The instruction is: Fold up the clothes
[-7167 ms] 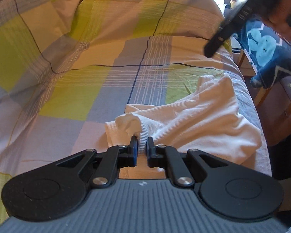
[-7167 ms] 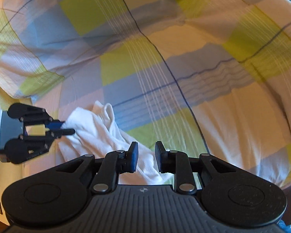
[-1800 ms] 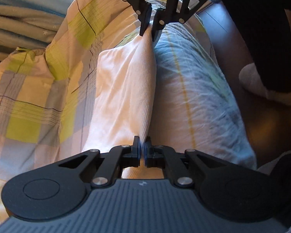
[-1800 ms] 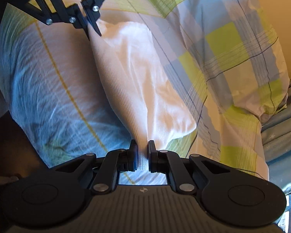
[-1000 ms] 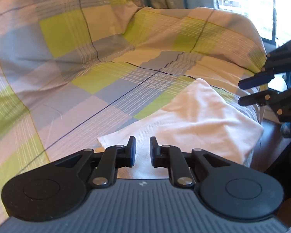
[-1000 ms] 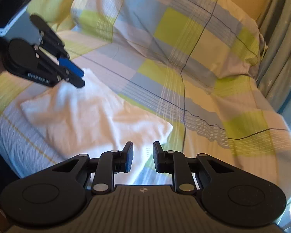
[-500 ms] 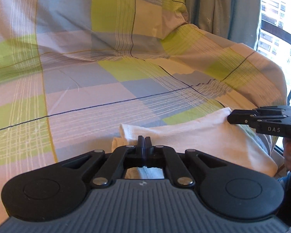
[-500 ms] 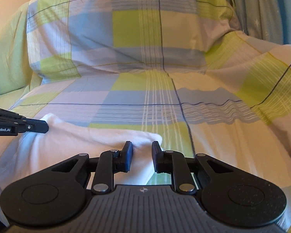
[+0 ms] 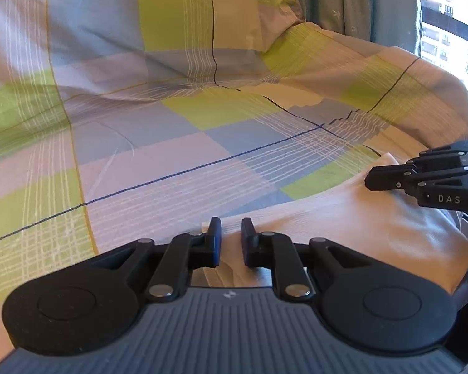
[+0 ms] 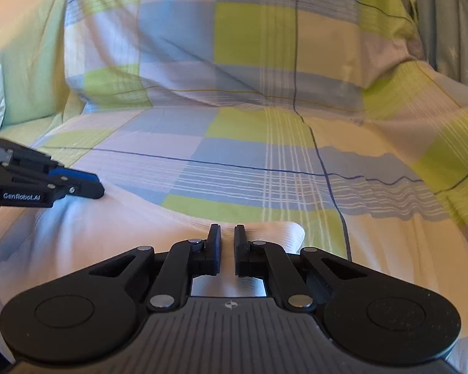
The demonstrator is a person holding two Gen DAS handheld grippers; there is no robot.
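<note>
White garment (image 9: pixel 343 230) lies flat under both parted tools, left (image 9: pixel 231 238) and right (image 10: pixel 226 243)

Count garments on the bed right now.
1: a white garment lying on the checked bedcover near its front edge, under both tools. Others may sit out of frame.

we see warm daylight entering from the bright, overexposed window (image 9: pixel 449 15) at the upper right of the left wrist view. the checked green, blue and white bedcover (image 10: pixel 265 143) looks soft and slightly blurred, and both fisheye views bend strongly toward the edges.
</note>
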